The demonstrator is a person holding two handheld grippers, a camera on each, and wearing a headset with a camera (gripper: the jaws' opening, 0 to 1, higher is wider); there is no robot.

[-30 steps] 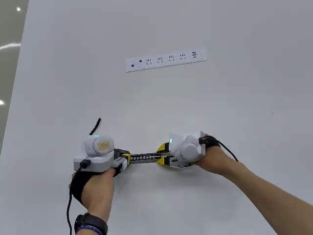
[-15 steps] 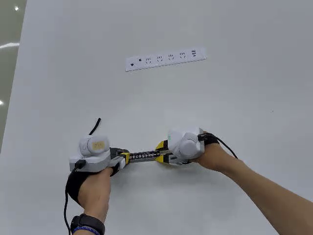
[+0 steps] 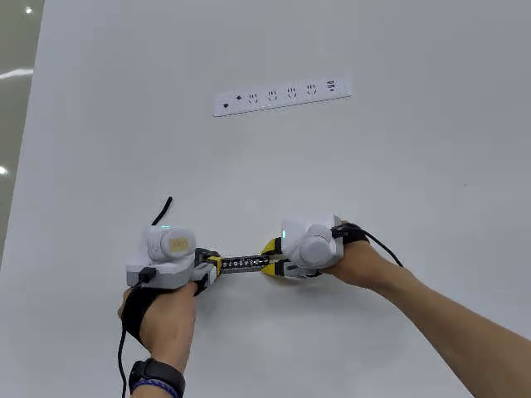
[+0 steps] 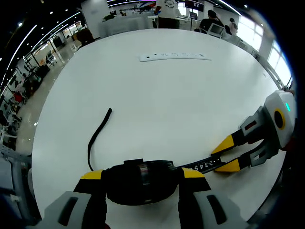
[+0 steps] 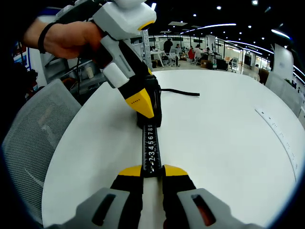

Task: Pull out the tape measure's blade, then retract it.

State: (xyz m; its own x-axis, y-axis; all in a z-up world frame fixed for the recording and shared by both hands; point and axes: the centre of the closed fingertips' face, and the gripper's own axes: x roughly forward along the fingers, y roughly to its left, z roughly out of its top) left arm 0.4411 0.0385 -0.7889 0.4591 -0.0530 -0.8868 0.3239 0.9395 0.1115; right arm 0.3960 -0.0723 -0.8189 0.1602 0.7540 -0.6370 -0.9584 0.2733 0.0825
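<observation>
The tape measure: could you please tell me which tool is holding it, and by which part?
The left tool clamps its black case; the right tool pinches the end of the pulled-out blade.

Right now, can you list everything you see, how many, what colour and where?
White table: one, white, under everything.
White power strip: one, white, far side of the table.
Black tape measure case: one, black, clamped in the left tool.
Black blade with white numbers: one, stretched from the case to the right tool.
Black strap: one, black, lying on the table beyond the case.
Grey mesh chair: one, grey, beside the table.
Left tool: one, grey with yellow tips, shut on the case.
Right tool: one, grey with yellow tips, pinching the blade's end.
Left hand and right hand: two, each holding a tool.
</observation>
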